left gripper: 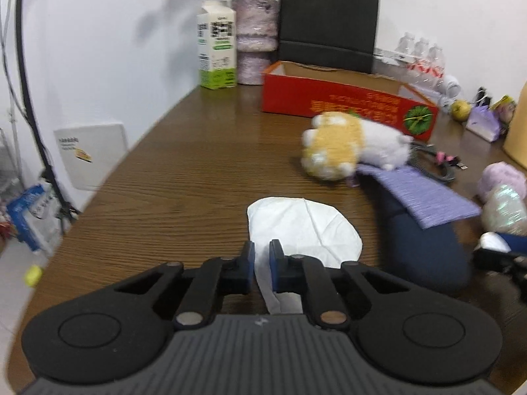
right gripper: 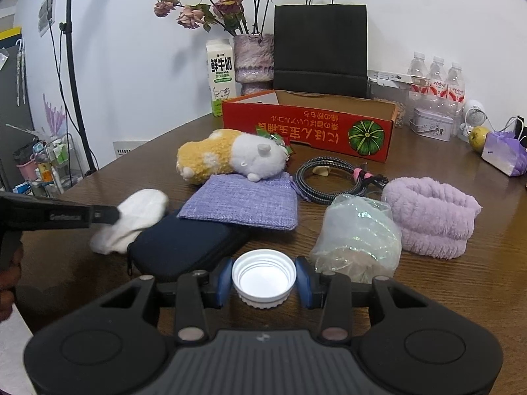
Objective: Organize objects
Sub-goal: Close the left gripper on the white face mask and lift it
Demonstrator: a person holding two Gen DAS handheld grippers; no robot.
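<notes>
Left gripper (left gripper: 262,263) jaws pinched on white tissue (left gripper: 303,230) at near desk (left gripper: 184,171); plush (left gripper: 349,144) farther right before red box (left gripper: 346,102).

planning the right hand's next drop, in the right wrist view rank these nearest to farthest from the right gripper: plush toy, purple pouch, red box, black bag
1. purple pouch, just ahead, slightly left
2. plush toy, behind the pouch
3. red box, centre, further back
4. black bag, by the wall

The right gripper grips a white cap.

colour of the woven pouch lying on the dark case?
Lilac purple woven pouch on the dark case; clearest in the right wrist view.
</notes>
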